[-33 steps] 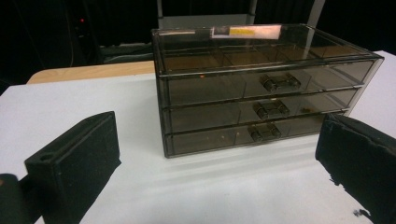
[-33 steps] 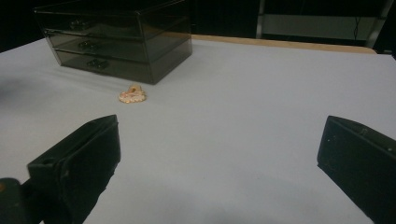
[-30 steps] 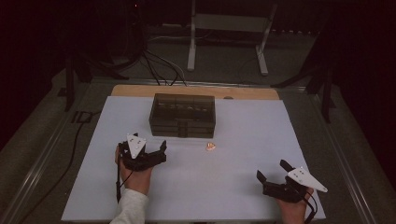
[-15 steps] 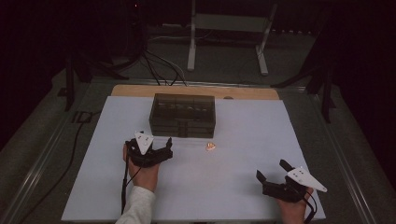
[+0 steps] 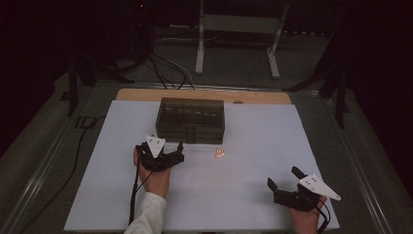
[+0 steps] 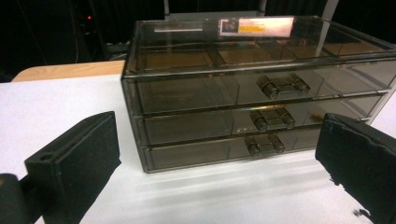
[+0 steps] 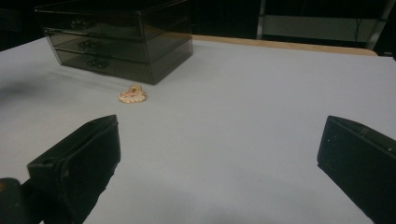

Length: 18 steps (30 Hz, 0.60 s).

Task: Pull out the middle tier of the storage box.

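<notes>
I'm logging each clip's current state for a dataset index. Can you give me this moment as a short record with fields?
setting: white table top, dark room
main object: smoky see-through drawer box, three drawers, all shut
drawer handles: three, stacked one above another
small item: pinkish trinket lying on the table, in front of the box near its right end, touching nothing
left gripper: open, held close in front of the box, aimed at the drawers, holding nothing
right gripper: open, near the table's front right, holding nothing
</notes>
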Motion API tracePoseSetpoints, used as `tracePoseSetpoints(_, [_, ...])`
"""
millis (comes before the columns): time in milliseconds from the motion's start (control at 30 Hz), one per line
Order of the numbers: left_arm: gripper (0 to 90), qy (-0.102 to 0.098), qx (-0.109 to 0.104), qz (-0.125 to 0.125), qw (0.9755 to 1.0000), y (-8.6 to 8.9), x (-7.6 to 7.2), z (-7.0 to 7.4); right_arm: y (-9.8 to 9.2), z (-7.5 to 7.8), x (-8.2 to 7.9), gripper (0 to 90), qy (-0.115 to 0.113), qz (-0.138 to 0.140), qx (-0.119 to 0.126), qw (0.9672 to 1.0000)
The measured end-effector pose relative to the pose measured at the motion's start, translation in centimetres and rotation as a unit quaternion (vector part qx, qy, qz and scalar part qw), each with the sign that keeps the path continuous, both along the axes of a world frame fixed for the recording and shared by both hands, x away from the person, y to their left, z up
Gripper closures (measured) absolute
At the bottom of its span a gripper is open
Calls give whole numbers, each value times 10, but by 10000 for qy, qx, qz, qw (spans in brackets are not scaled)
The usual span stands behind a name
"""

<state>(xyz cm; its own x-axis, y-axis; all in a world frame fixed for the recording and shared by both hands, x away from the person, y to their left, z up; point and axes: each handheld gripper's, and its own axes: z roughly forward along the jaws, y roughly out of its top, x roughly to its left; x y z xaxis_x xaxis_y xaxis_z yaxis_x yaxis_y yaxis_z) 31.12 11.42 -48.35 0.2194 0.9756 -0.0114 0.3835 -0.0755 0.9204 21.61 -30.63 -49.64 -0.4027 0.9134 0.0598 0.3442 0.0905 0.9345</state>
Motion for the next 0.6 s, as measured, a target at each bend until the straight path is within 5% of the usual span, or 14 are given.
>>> tracePoseSetpoints(600, [9,6,-24,78,10000,-21,12,-6,0,0,0,0,-11,12,-10,10000])
